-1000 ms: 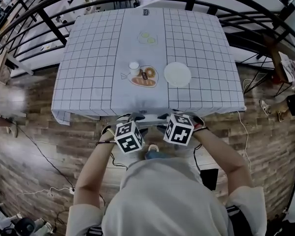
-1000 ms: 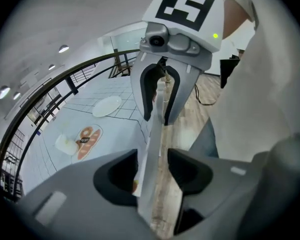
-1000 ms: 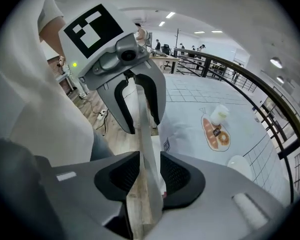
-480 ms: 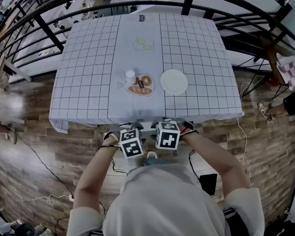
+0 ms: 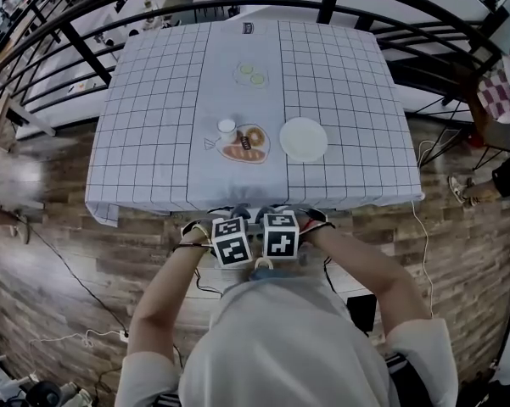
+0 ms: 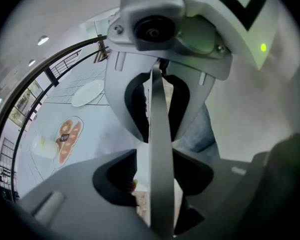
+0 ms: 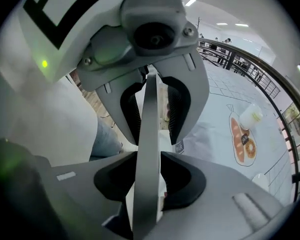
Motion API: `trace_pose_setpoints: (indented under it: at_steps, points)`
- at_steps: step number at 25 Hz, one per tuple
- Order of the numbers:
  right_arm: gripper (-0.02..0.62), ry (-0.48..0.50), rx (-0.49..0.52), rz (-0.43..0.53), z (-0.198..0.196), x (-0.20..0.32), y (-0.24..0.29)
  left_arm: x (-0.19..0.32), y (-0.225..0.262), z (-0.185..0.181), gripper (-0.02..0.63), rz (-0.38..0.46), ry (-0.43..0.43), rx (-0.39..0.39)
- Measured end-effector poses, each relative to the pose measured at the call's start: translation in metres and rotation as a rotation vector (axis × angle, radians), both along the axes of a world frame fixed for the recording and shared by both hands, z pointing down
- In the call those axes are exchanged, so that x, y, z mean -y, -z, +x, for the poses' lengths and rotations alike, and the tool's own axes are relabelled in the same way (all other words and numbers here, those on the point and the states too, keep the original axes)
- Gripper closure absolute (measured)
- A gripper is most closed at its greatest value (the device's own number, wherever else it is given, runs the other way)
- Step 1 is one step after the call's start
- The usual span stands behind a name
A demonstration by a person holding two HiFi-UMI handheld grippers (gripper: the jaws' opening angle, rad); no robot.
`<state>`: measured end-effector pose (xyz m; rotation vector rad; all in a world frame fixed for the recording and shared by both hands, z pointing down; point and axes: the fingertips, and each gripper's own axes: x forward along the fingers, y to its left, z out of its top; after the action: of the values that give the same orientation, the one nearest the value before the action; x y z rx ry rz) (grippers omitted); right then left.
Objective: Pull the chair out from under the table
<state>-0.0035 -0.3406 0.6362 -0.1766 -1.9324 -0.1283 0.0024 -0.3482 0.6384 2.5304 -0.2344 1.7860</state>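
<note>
Person: pale short-sleeved shirt (image 5: pixel 284 337), blue jeans (image 5: pixel 270 268), dark strap (image 5: pixel 183 246) at left wrist. Left gripper (image 6: pixel 157 129), right gripper (image 7: pixel 150 124): grey moulded shells, black ribbed inner faces, round lens housing (image 6: pixel 152 30), small screws, green light (image 6: pixel 262 47). White cube (image 5: pixel 231 242) with black square markers on each.

- Left forearm (image 5: pixel 165 291) and right forearm (image 5: pixel 378 282) converge toward 12 o'clock.
- Left gripper (image 6: pixel 157 129) points steeply down, its jaws just opened wide and clamping nothing.
- Right gripper (image 7: pixel 150 119), just beside it at 3 o'clock, has its jaws apart.
</note>
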Motion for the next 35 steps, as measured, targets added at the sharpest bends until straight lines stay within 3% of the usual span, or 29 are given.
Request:
trace_pose_setpoints:
  at_steps: [8, 12, 17, 23, 35]
  points:
    - [0.468, 0.015, -0.013, -0.001, -0.004, -0.001, -0.008, -0.006, -0.013, 0.002, 0.403, -0.035, -0.038, 0.039]
    - [0.516, -0.002, -0.025, 0.055, -0.003, 0.004, -0.009, -0.009, -0.016, 0.000, 0.422, -0.052, -0.045, 0.057]
    - [0.523, -0.004, -0.027, 0.086, -0.003, 0.005, -0.010, -0.009, -0.016, -0.001, 0.439, -0.043, -0.042, 0.067]
    - [0.523, 0.000, -0.025, 0.104, -0.003, 0.005, -0.011, -0.004, -0.017, -0.002, 0.538, -0.021, -0.030, 0.070]
    - [0.523, 0.003, -0.025, 0.111, -0.003, 0.006, -0.011, -0.002, -0.017, -0.002, 0.535, -0.005, -0.030, 0.074]
